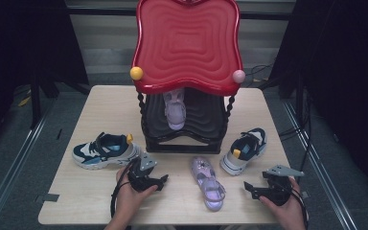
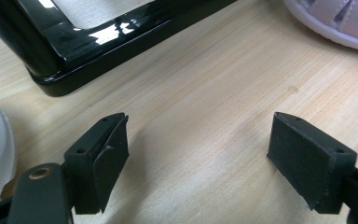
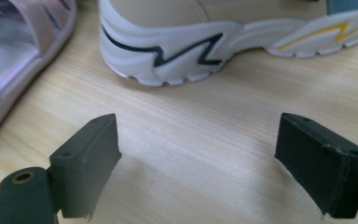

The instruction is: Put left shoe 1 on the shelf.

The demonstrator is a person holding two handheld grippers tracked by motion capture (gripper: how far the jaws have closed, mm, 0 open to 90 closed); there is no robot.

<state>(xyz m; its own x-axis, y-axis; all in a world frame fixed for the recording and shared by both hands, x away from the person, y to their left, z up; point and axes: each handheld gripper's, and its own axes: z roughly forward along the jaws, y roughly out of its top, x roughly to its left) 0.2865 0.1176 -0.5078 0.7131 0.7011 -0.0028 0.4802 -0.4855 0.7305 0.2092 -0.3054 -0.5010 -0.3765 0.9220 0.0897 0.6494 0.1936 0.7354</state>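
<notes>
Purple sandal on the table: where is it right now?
In the high view the purple sandal lies on the table near the front edge, just right of centre, in front of the black rack, between the two tools and beside the white sneaker.

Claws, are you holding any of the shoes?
No. The left claw and the right claw are both open over bare table, with nothing between their jaws.

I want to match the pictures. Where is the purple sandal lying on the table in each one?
High view: purple sandal at bottom centre, between the grippers.
Left gripper view: its edge at top right.
Right gripper view: its side at upper left.
Shared landmark: the wooden table.
</notes>
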